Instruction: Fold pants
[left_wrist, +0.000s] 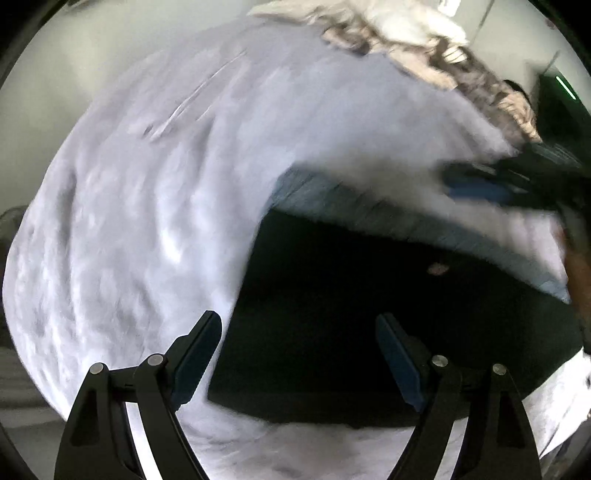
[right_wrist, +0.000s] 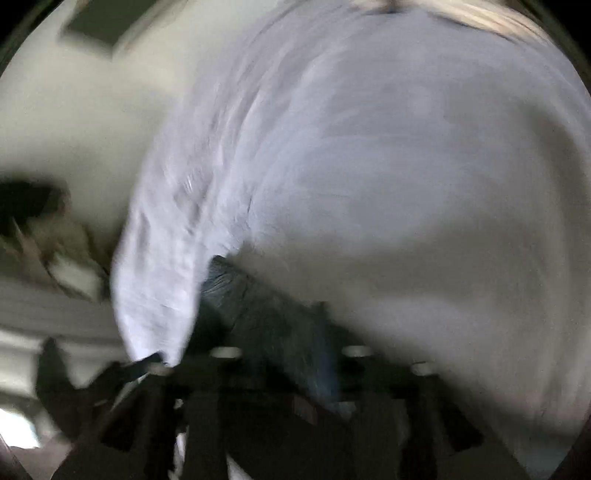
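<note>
The black pants (left_wrist: 351, 325) lie flat on the white bed sheet (left_wrist: 129, 221), seemingly folded into a block. The left claw (left_wrist: 299, 354) hovers above them, jaws wide and empty. The right claw (left_wrist: 491, 184) sits at the far edge, blurred, so I cannot tell its grip. Best to lower the left claw squarely over the near edge, pinching all layers together.

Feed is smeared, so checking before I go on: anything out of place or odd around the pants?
Nothing damaged or spilled. The dark pants lie on the white sheet, whose edge is flipped up, baring a blue layer. A heap of patterned clothes sits at the far edge. The left gripper is open and empty.
</note>
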